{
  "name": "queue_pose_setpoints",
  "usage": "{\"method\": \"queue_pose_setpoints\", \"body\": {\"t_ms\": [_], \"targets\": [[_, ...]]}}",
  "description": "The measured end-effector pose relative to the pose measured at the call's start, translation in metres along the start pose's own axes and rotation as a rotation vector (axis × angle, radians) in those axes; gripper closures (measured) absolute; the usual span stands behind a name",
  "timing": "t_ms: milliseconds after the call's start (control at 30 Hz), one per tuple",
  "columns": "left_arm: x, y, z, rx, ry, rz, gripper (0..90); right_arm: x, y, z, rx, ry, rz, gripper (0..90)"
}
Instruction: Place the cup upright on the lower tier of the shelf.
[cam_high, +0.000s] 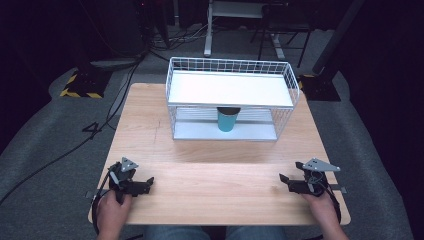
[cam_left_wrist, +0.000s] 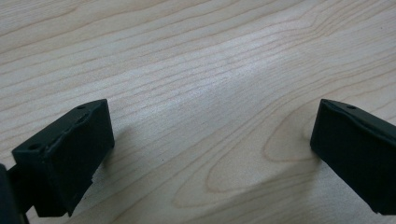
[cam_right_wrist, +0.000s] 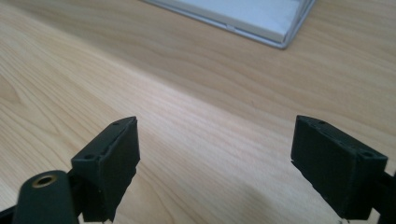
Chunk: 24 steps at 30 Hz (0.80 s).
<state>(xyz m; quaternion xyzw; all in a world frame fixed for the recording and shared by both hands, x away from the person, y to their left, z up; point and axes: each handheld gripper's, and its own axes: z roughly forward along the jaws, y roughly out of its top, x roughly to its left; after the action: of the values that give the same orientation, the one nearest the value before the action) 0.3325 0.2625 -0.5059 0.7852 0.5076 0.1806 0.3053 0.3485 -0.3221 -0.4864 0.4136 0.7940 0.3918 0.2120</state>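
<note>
Wooden table (cam_high: 220, 185) amid dark surroundings, teal cup (cam_high: 226, 120) on lower shelf of white wire rack (cam_high: 230, 97) at far centre, possibly dark-rimmed, left gripper (cam_high: 148, 181) near left, jaws apart, empty, right gripper (cam_high: 283, 179) near right, likewise spread.

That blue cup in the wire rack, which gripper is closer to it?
Right, slightly. The cup stands mid-rack; the right gripper sits front-right of it, the left gripper front-left, farther.

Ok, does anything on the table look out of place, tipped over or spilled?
Nothing stands out. The teal cup stands upright on the lower level of the wire rack, and there is no spill on the table. The left tool and right tool rest open near the front edge.
</note>
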Motion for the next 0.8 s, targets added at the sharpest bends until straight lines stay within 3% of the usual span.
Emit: {"method": "queue_pose_setpoints", "body": {"t_ms": [400, 600, 800], "targets": [[0.0, 0.0, 0.0, 0.0, 0.0, 0.0, 0.1, -0.001, -0.015, 0.007, 0.084, -0.028, -0.03, 16.2], [0.0, 0.0, 0.0, 0.0, 0.0, 0.0, 0.1, -0.004, -0.015, 0.01, 0.098, -0.004, 0.012, 15.3], [0.0, 0.0, 0.0, 0.0, 0.0, 0.0, 0.1, -0.003, -0.015, 0.011, 0.105, 0.003, 0.005, 11.8]]}}
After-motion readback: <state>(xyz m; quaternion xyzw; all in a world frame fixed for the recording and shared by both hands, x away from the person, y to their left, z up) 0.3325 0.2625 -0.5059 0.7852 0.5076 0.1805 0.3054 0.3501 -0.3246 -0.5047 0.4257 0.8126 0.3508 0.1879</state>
